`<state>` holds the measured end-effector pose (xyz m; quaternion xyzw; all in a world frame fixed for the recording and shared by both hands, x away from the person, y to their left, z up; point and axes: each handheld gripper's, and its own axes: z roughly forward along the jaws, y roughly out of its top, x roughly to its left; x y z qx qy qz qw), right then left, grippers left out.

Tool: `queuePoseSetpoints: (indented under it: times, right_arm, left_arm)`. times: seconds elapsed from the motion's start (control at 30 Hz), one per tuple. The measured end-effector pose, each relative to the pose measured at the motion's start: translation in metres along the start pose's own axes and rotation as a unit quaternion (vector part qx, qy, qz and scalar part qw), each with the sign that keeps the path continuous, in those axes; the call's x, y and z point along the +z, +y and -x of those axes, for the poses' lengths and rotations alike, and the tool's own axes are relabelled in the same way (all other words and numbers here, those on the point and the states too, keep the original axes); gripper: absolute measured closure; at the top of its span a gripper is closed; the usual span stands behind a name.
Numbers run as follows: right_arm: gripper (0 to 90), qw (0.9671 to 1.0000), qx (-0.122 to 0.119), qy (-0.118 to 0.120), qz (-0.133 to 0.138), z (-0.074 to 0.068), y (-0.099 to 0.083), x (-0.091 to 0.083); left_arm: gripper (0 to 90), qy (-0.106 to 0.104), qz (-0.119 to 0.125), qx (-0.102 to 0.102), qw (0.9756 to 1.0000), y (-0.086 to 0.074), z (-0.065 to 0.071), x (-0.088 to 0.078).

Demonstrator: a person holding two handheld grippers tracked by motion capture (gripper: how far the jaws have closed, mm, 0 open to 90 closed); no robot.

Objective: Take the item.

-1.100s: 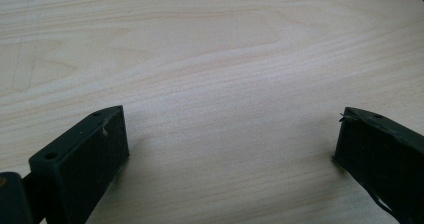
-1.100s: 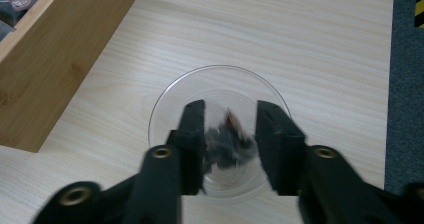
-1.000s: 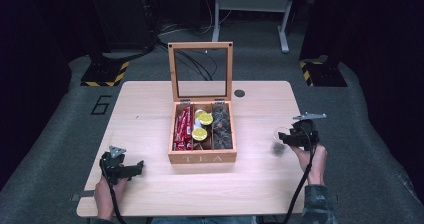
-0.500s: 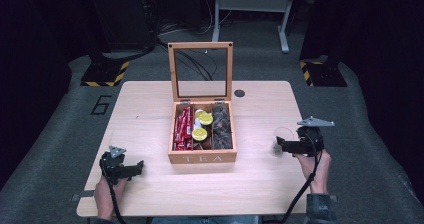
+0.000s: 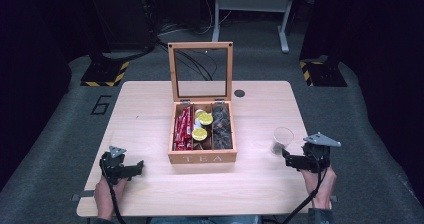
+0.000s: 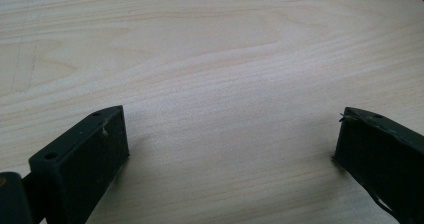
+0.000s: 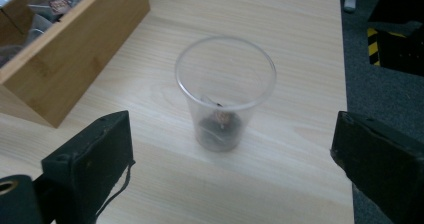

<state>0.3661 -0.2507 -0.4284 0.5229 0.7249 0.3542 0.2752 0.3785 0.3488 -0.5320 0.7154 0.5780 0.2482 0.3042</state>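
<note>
Since a second ago the right gripper (image 5: pixel 286 156) has drawn back toward the table's near right edge, its jaws just opening off the upright clear plastic cup (image 5: pixel 282 139), which stands free directly ahead, right of the tea box (image 5: pixel 202 156).

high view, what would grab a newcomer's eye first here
The open wooden tea box at the table's middle stands out, lid upright, with red packets left, yellow-topped pods in the middle and dark tea bags right. To its right stands a clear plastic cup with a dark tea bag at its bottom, just beyond the open right gripper, whose jaws have just been opening.
</note>
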Motion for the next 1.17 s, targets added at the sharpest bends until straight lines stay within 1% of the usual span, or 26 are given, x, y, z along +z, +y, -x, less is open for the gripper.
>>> queuePoseSetpoints:
  times: [0.1, 0.17, 0.23, 0.37, 0.47, 0.53, 0.57, 0.6, 0.63, 0.67, 0.8, 0.83, 0.9, 1.0, 1.17]
  right_arm:
    - [2.2, 0.9999, 0.015, -0.006, -0.004, 0.006, -0.014, 0.001]
    - [2.2, 0.9997, 0.020, -0.014, -0.008, 0.009, -0.024, 0.003]
    - [2.4, 0.9995, 0.025, -0.016, -0.014, 0.012, -0.035, 0.006]
    - [2.6, 0.9988, 0.031, -0.023, -0.031, 0.014, -0.052, 0.013]
    - [3.1, 0.9983, 0.037, -0.027, -0.035, 0.017, -0.067, 0.019]
    - [3.1, 0.9981, 0.044, -0.023, -0.037, 0.018, -0.074, 0.022]
    - [3.1, 0.9978, 0.046, -0.023, -0.041, 0.019, -0.077, 0.024]
    - [3.1, 0.9978, 0.044, -0.019, -0.046, 0.020, -0.081, 0.026]
    - [3.0, 0.9974, 0.048, -0.014, -0.051, 0.019, -0.085, 0.029]
    - [3.0, 0.9974, 0.047, -0.011, -0.054, 0.019, -0.087, 0.031]
    - [1.7, 0.9968, 0.040, -0.011, -0.068, 0.015, -0.095, 0.039]
    - [1.1, 0.9966, 0.031, -0.019, -0.074, 0.014, -0.095, 0.039]
    - [0.8, 0.9971, 0.030, -0.009, -0.069, 0.014, -0.095, 0.040]
    - [0.6, 0.9977, 0.027, -0.007, -0.061, 0.015, -0.097, 0.041]
    - [0.0, 0.9975, 0.030, -0.008, -0.063, 0.015, -0.097, 0.041]
  left_arm:
    - [0.3, 0.000, 0.000, 0.000, 1.0000, 0.000, 0.000, 0.000]
    - [0.3, 0.000, 0.000, 0.000, 1.0000, 0.000, 0.000, 0.000]
    - [0.3, 0.000, 0.000, 0.000, 1.0000, 0.000, 0.000, 0.000]
    - [0.3, 0.000, 0.000, 0.000, 1.0000, 0.000, 0.000, 0.000]
    - [0.3, 0.000, 0.000, 0.000, 1.0000, 0.000, 0.000, 0.000]
    - [0.4, 0.000, 0.000, 0.000, 1.0000, 0.000, 0.000, 0.000]
    - [0.4, 0.000, 0.000, 0.000, 1.0000, 0.000, 0.000, 0.000]
    - [0.4, 0.000, 0.000, 0.000, 1.0000, 0.000, 0.000, 0.000]
    - [0.4, 0.000, 0.000, 0.000, 1.0000, 0.000, 0.000, 0.000]
    - [0.4, 0.000, 0.000, 0.000, 1.0000, 0.000, 0.000, 0.000]
    - [0.4, -0.001, 0.000, 0.000, 1.0000, 0.000, 0.000, 0.000]
    - [0.4, -0.001, 0.000, 0.000, 1.0000, 0.000, 0.000, 0.000]
    - [0.4, -0.001, 0.000, 0.000, 1.0000, 0.000, 0.000, 0.000]
    - [0.4, -0.001, 0.000, 0.001, 1.0000, 0.000, 0.000, 0.000]
    - [0.4, -0.001, 0.000, 0.001, 1.0000, 0.000, 0.000, 0.000]
